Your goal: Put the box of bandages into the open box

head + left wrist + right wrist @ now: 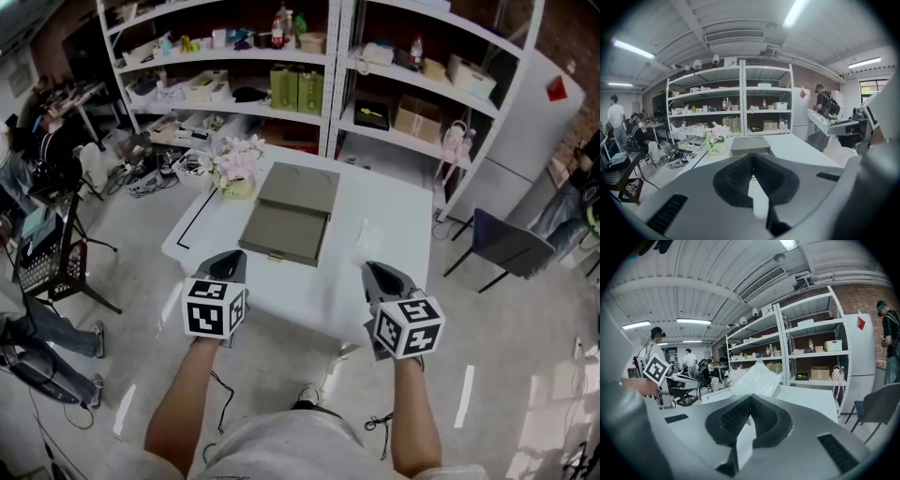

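The left tongs (752, 157) and right tongs (749, 397) are both resting closed, tips meeting, gripping nothing, hovering at the table's (384, 202) near edge. The open box (291, 217) is lying at the table's centre, and a clear bag (367, 239) is lying toward the right edge. The box of bandages cannot be made out.

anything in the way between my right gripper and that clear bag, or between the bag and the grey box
Nothing visible. The right gripper sits just short of the clear bag, with only bare table between, and bare table again from bag to grey box. The bandage box cannot be made out.
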Demonstrator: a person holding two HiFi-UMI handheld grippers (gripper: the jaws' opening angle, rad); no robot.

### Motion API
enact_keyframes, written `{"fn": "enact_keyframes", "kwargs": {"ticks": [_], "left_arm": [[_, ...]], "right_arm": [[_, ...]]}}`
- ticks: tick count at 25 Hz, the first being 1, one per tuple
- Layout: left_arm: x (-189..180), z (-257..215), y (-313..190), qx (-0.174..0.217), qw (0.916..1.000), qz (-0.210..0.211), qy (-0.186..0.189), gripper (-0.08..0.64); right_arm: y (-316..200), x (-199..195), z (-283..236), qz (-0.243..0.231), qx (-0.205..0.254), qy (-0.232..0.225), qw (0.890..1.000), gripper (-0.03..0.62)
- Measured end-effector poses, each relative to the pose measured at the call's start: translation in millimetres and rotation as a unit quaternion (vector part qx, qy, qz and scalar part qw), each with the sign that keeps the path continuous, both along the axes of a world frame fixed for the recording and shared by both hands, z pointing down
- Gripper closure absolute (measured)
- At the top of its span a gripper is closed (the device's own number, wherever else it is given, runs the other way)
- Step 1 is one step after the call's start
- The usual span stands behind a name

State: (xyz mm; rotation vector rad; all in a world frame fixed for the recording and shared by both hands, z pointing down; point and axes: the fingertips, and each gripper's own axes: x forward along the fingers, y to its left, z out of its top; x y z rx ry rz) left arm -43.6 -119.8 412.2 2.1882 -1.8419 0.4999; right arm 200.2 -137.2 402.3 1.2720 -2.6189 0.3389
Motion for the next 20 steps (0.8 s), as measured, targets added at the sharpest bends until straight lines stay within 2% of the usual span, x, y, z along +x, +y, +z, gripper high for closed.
{"fn": "enact_keyframes", "kwargs": {"ticks": [13, 20], "left_arm": [[1, -2, -28, -0.007, 0.9994, -0.031, -0.014, 0.560], [-4, 2, -47, -0.007, 0.9993, -0.033, -0.019, 0.560]], "right_arm": [[-37, 1, 1, -0.034, -0.004, -0.016, 0.999, 0.586], [-53, -3, 4, -0.040, -0.001, -0.015, 0.999, 0.586]]}}
